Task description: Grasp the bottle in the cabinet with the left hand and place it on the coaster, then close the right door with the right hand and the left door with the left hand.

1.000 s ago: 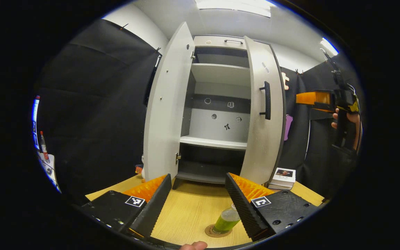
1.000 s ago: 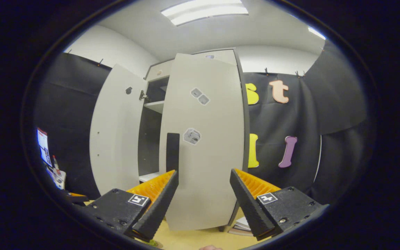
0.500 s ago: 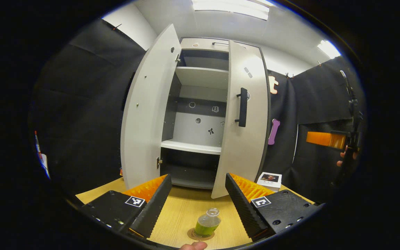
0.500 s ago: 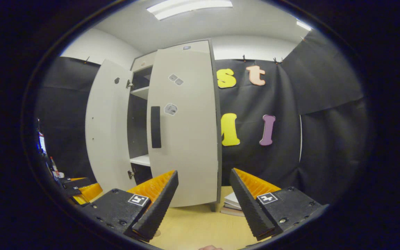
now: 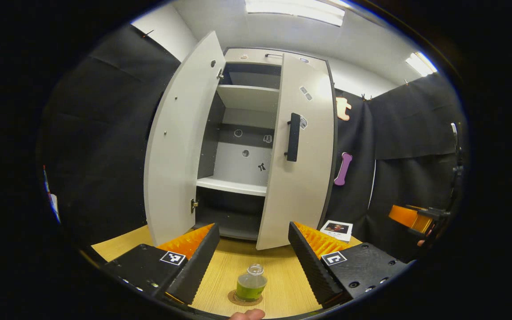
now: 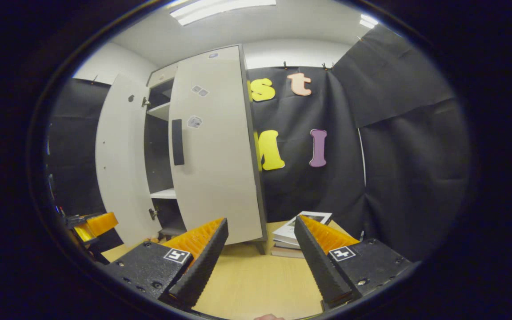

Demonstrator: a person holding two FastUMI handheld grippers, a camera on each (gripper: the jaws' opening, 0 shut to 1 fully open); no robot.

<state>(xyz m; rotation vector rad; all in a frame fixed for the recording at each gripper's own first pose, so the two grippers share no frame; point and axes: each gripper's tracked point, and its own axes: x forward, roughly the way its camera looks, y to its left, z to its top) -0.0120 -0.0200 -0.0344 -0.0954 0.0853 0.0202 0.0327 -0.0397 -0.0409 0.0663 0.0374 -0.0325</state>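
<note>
The bottle point(image 5: 250, 286) stands upright on the coaster point(image 5: 234, 298) at the bottom centre of the left gripper view, on the wooden table point(image 5: 278, 284). It holds green liquid in its lower part. It sits between the fingers of the left gripper point(image 5: 253, 255), which are spread apart and touch nothing. A fingertip point(image 5: 247, 314) of the person shows at the bottom edge, just below the coaster.

Behind the bottle, in the centre of the frame, stands the cabinet point(image 5: 256, 55). Its left door point(image 5: 176, 142) is swung wide open. Its right door point(image 5: 302, 151), with a dark handle point(image 5: 292, 137), is partly closed, leaving a gap through which the shelves point(image 5: 234, 186) show. A stack of books point(image 5: 337, 229) lies on the table to the right of the cabinet's base.

In the right gripper view, the right gripper point(image 6: 260, 255) sits at the bottom centre with fingers apart, holding nothing, over bare table. The right door point(image 6: 211, 151) stands at centre left and the books point(image 6: 294, 235) just beyond the fingers.
</note>
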